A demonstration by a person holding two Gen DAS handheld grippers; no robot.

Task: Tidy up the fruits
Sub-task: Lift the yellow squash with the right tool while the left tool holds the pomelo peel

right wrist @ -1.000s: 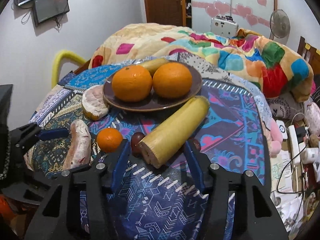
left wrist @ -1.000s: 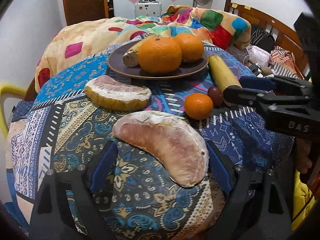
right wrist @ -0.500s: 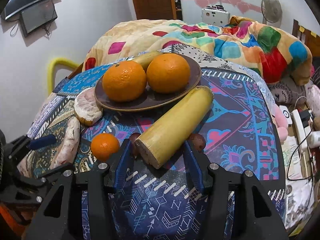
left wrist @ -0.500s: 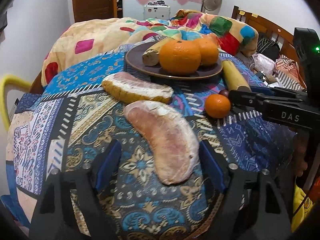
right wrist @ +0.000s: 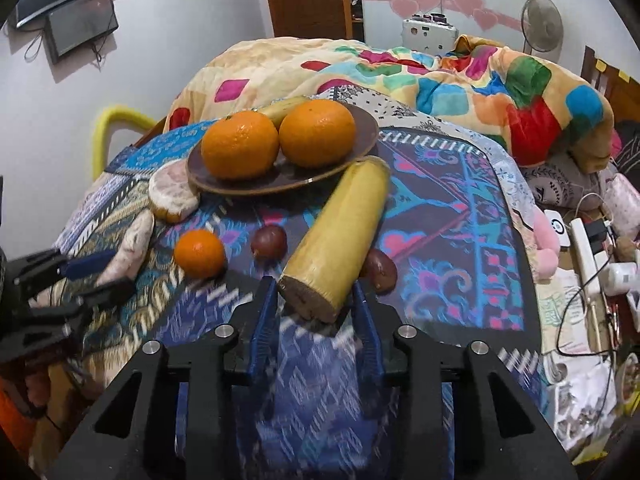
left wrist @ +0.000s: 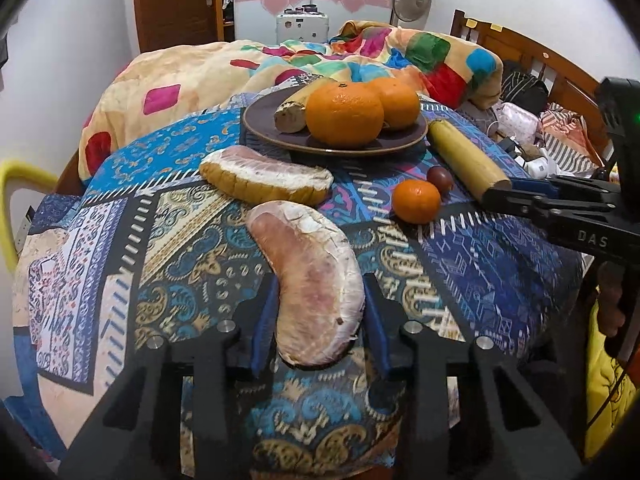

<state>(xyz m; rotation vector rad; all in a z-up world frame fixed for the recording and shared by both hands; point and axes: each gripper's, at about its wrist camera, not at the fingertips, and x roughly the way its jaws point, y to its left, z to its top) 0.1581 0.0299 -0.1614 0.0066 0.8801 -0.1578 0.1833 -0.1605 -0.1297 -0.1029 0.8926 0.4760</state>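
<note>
My left gripper (left wrist: 319,294) has its jaws closing on the near end of a pink peeled pomelo segment (left wrist: 312,264), and both blue pads touch its sides. My right gripper (right wrist: 314,296) is closing on the cut end of a long yellow banana piece (right wrist: 340,232), pads against it. Behind stands a brown plate (left wrist: 280,132) with two big oranges (left wrist: 344,114) and another banana piece (left wrist: 292,110). On the cloth lie a second pomelo segment (left wrist: 264,176), a small tangerine (left wrist: 416,200) and two dark round fruits (right wrist: 269,242).
The round table carries a patterned blue cloth (left wrist: 168,240) that drops off at the near edge. A bed with a colourful blanket (left wrist: 420,52) is right behind it. A yellow chair back (left wrist: 20,176) is at the left, and cables and clutter (right wrist: 584,264) at the right.
Both pairs of jaws have narrowed from wide open to touching their fruit: the left on the pomelo segment, the right on the banana piece. Neither hand has shifted much.
</note>
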